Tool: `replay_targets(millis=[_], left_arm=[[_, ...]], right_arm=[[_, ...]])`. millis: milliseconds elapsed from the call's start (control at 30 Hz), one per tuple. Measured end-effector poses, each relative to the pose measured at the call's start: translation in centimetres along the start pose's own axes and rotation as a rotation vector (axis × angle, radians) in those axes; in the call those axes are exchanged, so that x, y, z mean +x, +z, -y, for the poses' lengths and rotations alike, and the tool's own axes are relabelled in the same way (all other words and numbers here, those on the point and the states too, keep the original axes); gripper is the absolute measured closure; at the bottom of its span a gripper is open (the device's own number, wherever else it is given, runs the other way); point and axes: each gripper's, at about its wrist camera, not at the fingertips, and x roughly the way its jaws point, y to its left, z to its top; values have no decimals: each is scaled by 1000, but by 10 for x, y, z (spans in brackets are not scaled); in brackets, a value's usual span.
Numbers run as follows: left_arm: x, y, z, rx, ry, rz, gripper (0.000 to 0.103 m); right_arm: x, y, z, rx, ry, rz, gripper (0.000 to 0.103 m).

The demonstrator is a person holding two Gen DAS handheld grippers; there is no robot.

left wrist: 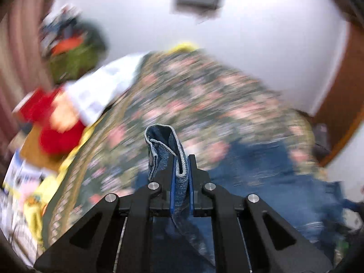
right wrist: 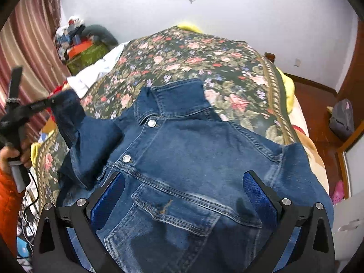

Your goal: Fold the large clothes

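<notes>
The denim jacket (right wrist: 182,159) lay front up on the near part of the floral bedspread (right wrist: 204,56), collar toward the far wall. The left gripper (left wrist: 181,170) was clamped on the sleeve cuff (left wrist: 163,145) and held it up off the bed at the left (that view was badly blurred). The right gripper (right wrist: 182,195) hung over the chest pocket (right wrist: 177,207) with its jaws spread wide, gripping nothing.
</notes>
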Motion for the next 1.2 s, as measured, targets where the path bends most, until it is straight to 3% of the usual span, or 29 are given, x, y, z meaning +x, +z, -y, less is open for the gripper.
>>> replay_targets(millis=[100,200,300,400,567,700,767,833,900,1033,1133,1200], left_arm=[[-17,18,61,62,-142,28,95],[-22,19,123,125,-278,-9,95],[-9,1,180,193,-368,-97,95],[12,-35,225,290,-401,-210,95],[44,-101,258,396,-441,-448,94],[33,-101,242,374,-500,-469,92],[19,-87,222,350,-487,-432,84],[5,-71,197,314,-463,-373,61],[-6,-56,163,264,-425,-304,45],[-1,-44,97,254,-228,-227,42],[23,-58,45,246,-53,-256,42],[41,-73,14,222,13,-306,42]], right_arm=[[-18,-5,15,29,4,35,0],[-40,-12,34,56,-5,70,0],[-65,-21,57,84,-30,107,0],[-81,-30,77,118,-52,124,0],[-90,-43,100,165,-65,98,0],[-84,-44,102,180,-26,83,0],[-78,-43,98,191,12,79,0],[-68,-38,90,200,46,66,0],[-55,-33,81,203,69,43,0],[-17,-20,58,189,132,-30,0],[14,-16,48,208,153,-95,1],[33,-16,45,233,120,-128,8]])
